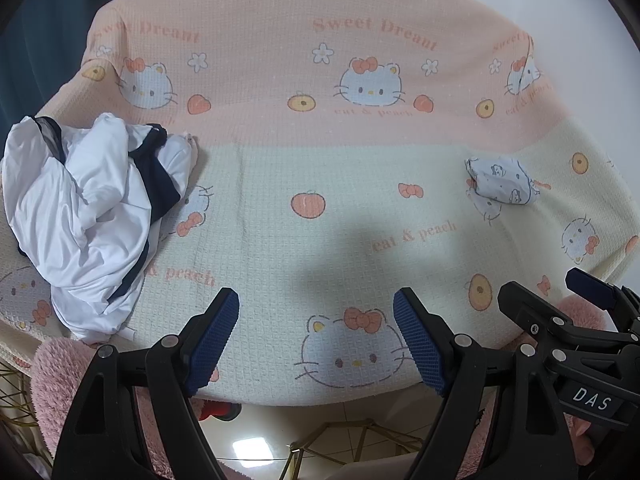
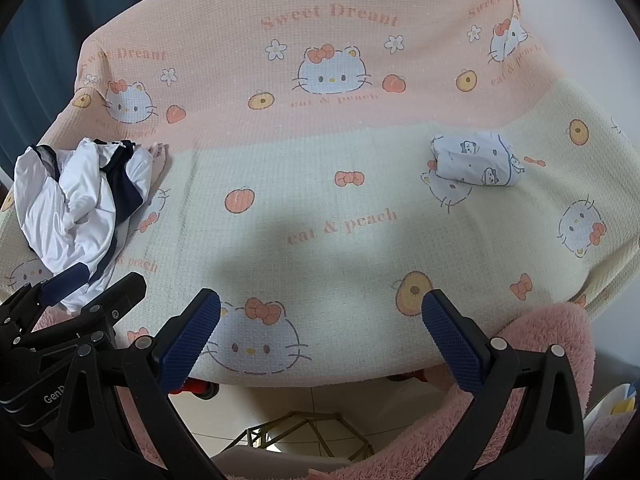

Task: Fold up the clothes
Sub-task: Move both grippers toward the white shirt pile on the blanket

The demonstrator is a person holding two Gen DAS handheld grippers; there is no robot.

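Grippers left (image 1: pixel 316 340) and right (image 2: pixel 320 344) both released, fingers spread, above blanket (image 1: pixel 320 200); crumpled white garment (image 1: pixel 88 216) far left, small, possibly folded, printed bundle (image 1: pixel 502 180) right.

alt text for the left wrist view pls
The open left gripper hovers empty over a peach-and-cream cat-print blanket. A crumpled white-and-navy garment lies left; a small folded white printed cloth lies right.

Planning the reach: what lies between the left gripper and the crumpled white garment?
Only bare printed blanket between left gripper and white garment, per the left wrist view.
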